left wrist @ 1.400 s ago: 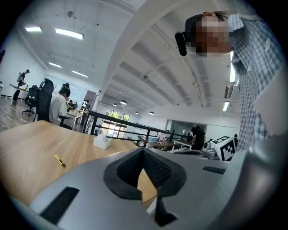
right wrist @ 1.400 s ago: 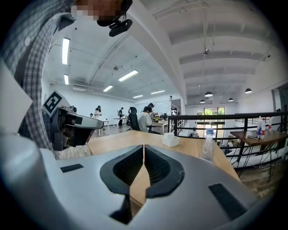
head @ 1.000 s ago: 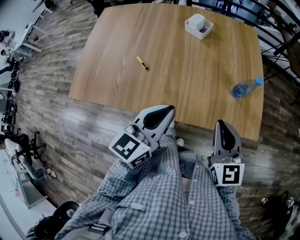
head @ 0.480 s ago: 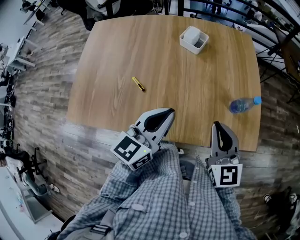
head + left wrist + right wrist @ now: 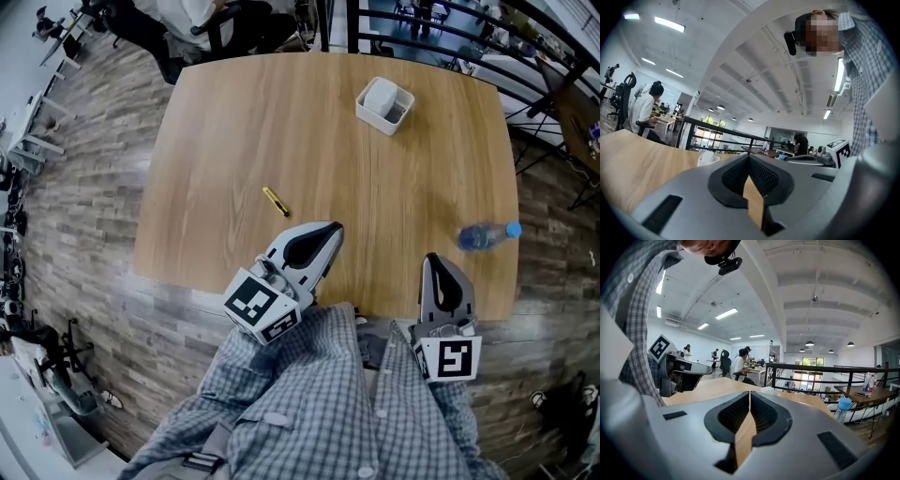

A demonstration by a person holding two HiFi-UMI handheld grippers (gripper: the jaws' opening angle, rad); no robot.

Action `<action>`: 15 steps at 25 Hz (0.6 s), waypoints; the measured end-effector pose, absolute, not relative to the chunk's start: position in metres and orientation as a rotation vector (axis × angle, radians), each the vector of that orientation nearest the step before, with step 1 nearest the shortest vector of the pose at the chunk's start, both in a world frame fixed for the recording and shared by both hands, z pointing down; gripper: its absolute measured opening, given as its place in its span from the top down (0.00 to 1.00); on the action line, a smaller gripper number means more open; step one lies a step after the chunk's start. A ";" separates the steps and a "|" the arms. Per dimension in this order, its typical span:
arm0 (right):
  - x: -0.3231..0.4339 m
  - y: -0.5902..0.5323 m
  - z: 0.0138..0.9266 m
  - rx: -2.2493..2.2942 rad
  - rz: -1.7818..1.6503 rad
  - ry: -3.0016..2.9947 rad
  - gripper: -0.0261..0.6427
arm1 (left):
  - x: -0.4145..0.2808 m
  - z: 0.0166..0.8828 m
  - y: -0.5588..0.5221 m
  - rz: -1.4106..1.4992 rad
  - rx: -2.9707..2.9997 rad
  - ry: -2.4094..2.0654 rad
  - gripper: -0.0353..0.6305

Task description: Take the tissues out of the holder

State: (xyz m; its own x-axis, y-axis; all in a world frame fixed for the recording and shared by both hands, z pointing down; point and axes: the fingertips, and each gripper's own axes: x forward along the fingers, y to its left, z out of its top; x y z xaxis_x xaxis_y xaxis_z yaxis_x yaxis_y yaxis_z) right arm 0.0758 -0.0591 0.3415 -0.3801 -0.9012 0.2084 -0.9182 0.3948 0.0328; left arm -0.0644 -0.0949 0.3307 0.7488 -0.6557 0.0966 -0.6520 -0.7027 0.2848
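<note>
Tissue holder (image 5: pixel 385 105) sits on the far side of the table (image 5: pixel 225 122), white tissues (image 5: pixel 379 94) in it, untouched. I've got left gripper (image 5: pixel 330 231) and right gripper (image 5: pixel 434 260) over the near table edge, well apart from it. Both have jaws pressed together with nothing between. Water bottle (image 5: pixel 483 236) lies at the right, small yellow item (image 5: pixel 276 202) ahead of the left gripper.
</note>
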 end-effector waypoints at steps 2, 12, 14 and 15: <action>0.074 -0.062 0.344 1.639 0.141 -2.445 0.93 | -0.068 0.333 -0.099 -0.017 2.644 -1.009 0.94; 0.050 -0.066 0.351 1.650 0.167 -2.410 0.93 | -0.081 0.341 -0.114 -0.011 2.656 -0.938 0.94; 0.050 -0.067 0.353 1.646 0.176 -2.401 0.93 | -0.080 0.342 -0.120 -0.010 2.656 -0.936 0.94; 0.051 -0.068 0.353 1.646 0.177 -2.399 0.93 | -0.080 0.343 -0.123 -0.009 2.659 -0.936 0.94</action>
State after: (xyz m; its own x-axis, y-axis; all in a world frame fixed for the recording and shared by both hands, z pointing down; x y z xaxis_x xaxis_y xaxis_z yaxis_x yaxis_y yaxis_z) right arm 0.0511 -0.0677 0.3529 -0.3446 -0.9040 0.2530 -0.9313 0.3631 0.0287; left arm -0.0796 -0.1232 0.3431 0.7852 -0.6112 0.0997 -0.6092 -0.7335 0.3015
